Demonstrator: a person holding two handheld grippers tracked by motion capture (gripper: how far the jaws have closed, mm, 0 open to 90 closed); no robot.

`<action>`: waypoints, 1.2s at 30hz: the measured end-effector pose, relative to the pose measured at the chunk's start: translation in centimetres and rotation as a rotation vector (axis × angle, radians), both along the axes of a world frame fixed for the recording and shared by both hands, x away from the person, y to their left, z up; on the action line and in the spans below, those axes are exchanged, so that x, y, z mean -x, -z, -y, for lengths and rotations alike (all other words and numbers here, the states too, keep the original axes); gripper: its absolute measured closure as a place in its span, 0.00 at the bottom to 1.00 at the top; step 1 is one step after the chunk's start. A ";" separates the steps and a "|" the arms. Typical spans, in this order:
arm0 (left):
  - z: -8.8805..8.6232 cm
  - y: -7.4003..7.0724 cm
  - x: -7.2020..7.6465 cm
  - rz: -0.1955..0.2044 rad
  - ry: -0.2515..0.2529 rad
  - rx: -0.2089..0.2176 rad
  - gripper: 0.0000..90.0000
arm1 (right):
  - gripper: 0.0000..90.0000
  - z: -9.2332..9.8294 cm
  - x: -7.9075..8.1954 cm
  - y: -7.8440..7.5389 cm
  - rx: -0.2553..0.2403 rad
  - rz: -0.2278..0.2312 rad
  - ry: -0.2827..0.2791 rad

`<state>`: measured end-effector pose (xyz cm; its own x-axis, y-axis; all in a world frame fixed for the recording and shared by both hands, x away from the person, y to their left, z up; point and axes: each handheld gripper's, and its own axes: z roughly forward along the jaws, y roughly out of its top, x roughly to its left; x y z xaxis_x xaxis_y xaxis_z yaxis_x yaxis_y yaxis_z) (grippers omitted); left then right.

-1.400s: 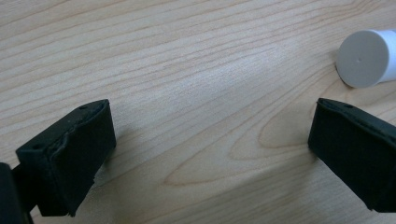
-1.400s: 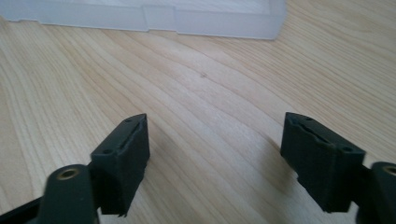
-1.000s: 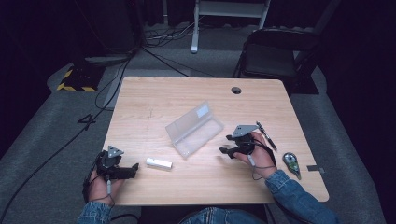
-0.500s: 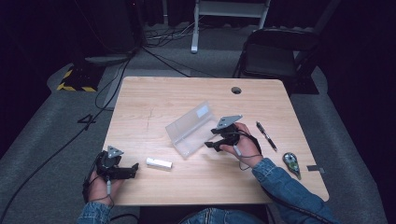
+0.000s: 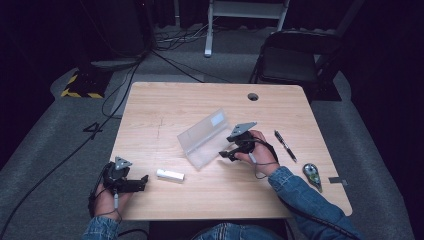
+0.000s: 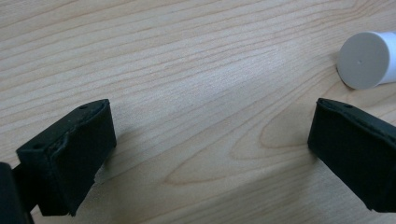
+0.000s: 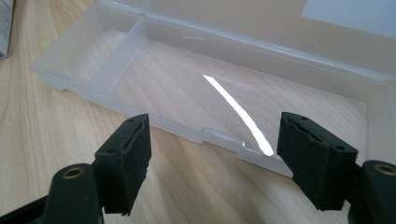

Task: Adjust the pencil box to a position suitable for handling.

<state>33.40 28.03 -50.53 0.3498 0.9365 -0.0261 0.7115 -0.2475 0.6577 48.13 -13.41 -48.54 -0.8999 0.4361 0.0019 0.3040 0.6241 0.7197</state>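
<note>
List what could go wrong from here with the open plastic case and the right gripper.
1. The right gripper, jaws just opened wide with nothing between them, sits at the front wall of the clear case; a push could slide the light case.
2. Its raised lid might get knocked shut.
3. The pen lies close to the right forearm and could be swept.

Brightly lit table (image 5: 165,115) amid dark surroundings, white glare streak on clear box (image 7: 243,116), soft high view.
</note>
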 end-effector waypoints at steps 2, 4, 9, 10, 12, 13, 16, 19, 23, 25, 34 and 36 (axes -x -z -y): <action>0.0 0.0 0.0 -0.002 -0.001 0.000 0.01 | 0.30 0.2 0.3 0.0 -0.001 -0.006 0.003; 0.0 0.0 0.0 -0.001 0.000 -0.002 0.01 | 0.29 0.3 0.6 -0.1 0.000 -0.008 0.000; 0.0 0.0 -0.1 -0.001 0.000 -0.003 0.01 | 0.29 0.7 1.8 -0.1 0.023 -0.017 -0.019; 0.0 0.0 -0.1 -0.005 0.000 -0.001 0.01 | 0.30 0.8 2.0 -0.1 0.022 -0.018 -0.024; 0.0 0.0 -0.2 -0.006 0.003 -0.003 0.01 | 0.37 1.0 2.4 -0.2 0.039 -0.009 -0.040; 0.0 0.0 -0.2 -0.006 0.002 -0.003 0.01 | 0.40 1.1 2.5 -0.3 0.057 -0.007 -0.050; 0.0 0.0 -0.2 -0.005 -0.002 0.000 0.01 | 0.49 1.4 2.9 -0.3 0.075 -0.009 -0.068; 0.0 0.0 -0.2 -0.004 -0.002 0.000 0.01 | 0.62 1.7 3.3 -0.1 0.096 -0.005 -0.093; 0.0 0.0 -0.2 -0.004 -0.002 -0.001 0.01 | 0.83 2.1 4.0 0.0 0.115 0.001 -0.136; 0.0 0.0 -0.2 -0.004 -0.004 0.001 0.01 | 0.92 2.3 4.2 -0.1 0.127 0.002 -0.151; 0.0 -0.1 -0.4 -0.006 -0.001 -0.004 0.01 | 0.99 3.1 5.6 -0.2 0.141 -0.002 -0.181; 0.0 -0.1 -0.4 -0.009 -0.003 -0.003 0.01 | 0.99 3.5 6.6 -0.2 0.144 -0.008 -0.193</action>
<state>33.84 28.01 -50.46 0.3470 0.9375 -0.0263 0.7183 -0.2477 0.6501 41.54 -16.87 -48.31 -0.9668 0.2523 -0.0402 0.1746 0.7673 0.6170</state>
